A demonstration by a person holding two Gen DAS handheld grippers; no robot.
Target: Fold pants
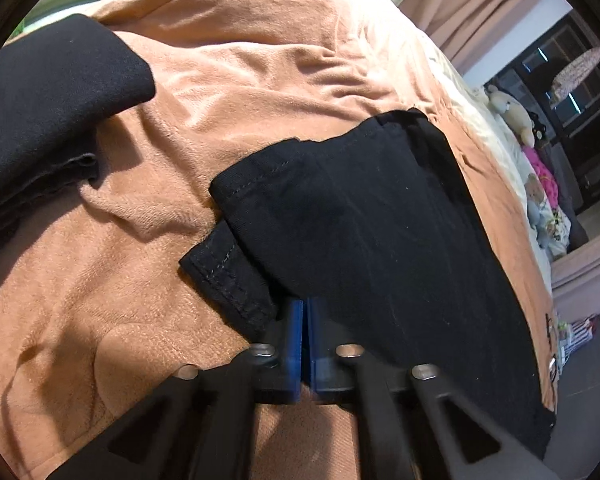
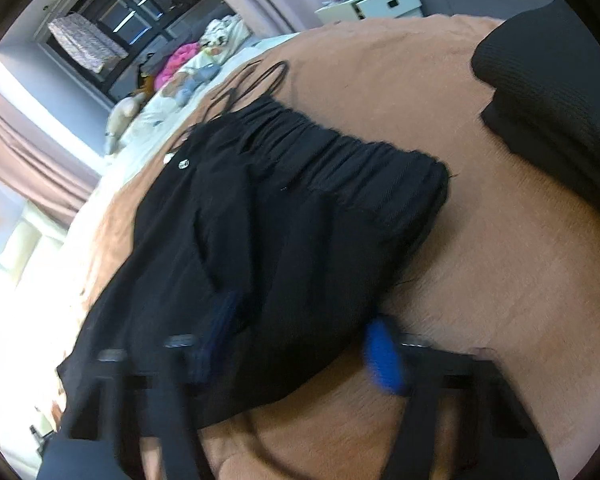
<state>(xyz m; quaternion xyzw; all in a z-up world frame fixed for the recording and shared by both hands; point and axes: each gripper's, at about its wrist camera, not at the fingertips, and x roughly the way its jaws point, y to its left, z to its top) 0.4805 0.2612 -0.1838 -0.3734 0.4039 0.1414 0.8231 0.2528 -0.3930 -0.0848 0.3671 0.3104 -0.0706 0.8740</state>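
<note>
Left gripper fingers pinched together at black pants edge.

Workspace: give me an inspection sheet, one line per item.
Surface: wrinkled orange blanket over a bed.
Job's things: black pants lying on it, hem end at left gripper.
Clutter: folded dark garments beside.
Grippers: left gripper shut at the pants' edge; right gripper blurred, fabric between its fingers, grip unclear.
Cables: black cord beyond the waistband.
Surroundings: stuffed toys, curtains, white cabinet.
</note>
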